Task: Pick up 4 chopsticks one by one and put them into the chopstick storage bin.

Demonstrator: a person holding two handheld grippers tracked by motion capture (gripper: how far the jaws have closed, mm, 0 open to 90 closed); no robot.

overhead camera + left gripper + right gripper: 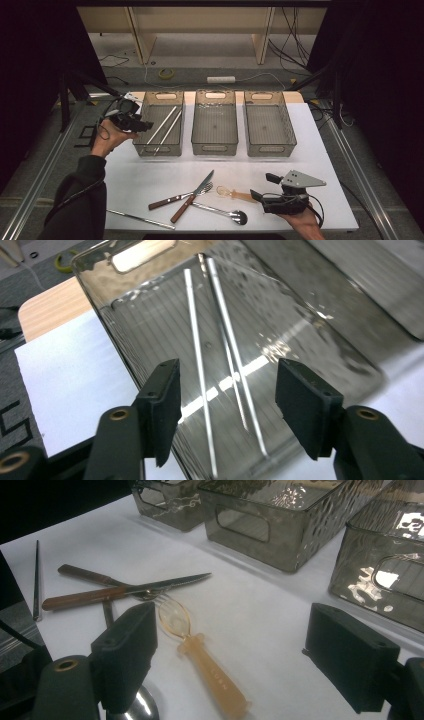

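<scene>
Left gripper (227, 397) hovers over the left bin (320, 347), jaws apart above two chopsticks (197, 347). Right gripper (230, 652), jaws wide, empty, frames the plastic spoon (200, 652).

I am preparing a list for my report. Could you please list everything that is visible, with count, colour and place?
bins: three, smoky clear plastic, in a row at the table's far side
chopsticks: two, silver, in the left bin
chopstick: one, silver, near front left edge
knife: one, brown handle, table centre front, crossing the fork
fork: one, brown handle, under the knife
metal spoon: one, silver, front centre
plastic spoon: one, translucent amber, before the right gripper
table: one, white
left gripper: black, open, over the left bin
right gripper: black, open, front right
</scene>
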